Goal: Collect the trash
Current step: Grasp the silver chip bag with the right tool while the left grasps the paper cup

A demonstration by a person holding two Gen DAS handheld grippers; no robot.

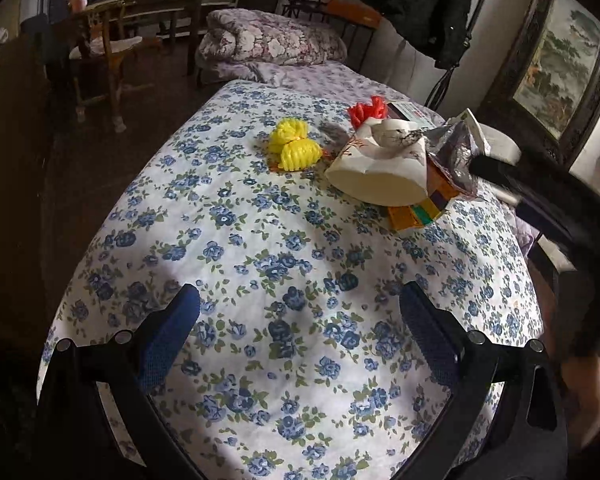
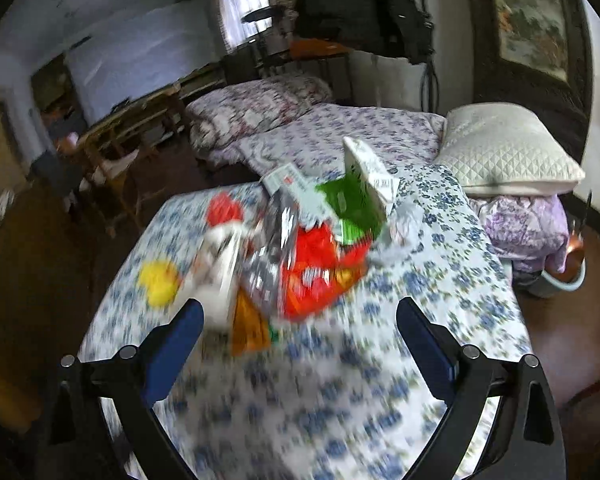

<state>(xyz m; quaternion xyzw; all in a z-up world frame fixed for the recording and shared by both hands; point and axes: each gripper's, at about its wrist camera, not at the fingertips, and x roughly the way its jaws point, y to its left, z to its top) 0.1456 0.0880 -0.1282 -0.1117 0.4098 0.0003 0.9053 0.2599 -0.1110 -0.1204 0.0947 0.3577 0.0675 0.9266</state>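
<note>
Both my grippers hang spread wide and empty over the floral tablecloth [image 1: 260, 264] — left gripper [image 1: 300, 320] well short of the trash pile [image 1: 395, 168], right gripper [image 2: 300, 320] near it. Yellow foam net [image 1: 294, 148] lies just beside the crumpled paper cup [image 1: 379, 164] — blurred in my right view.
</note>
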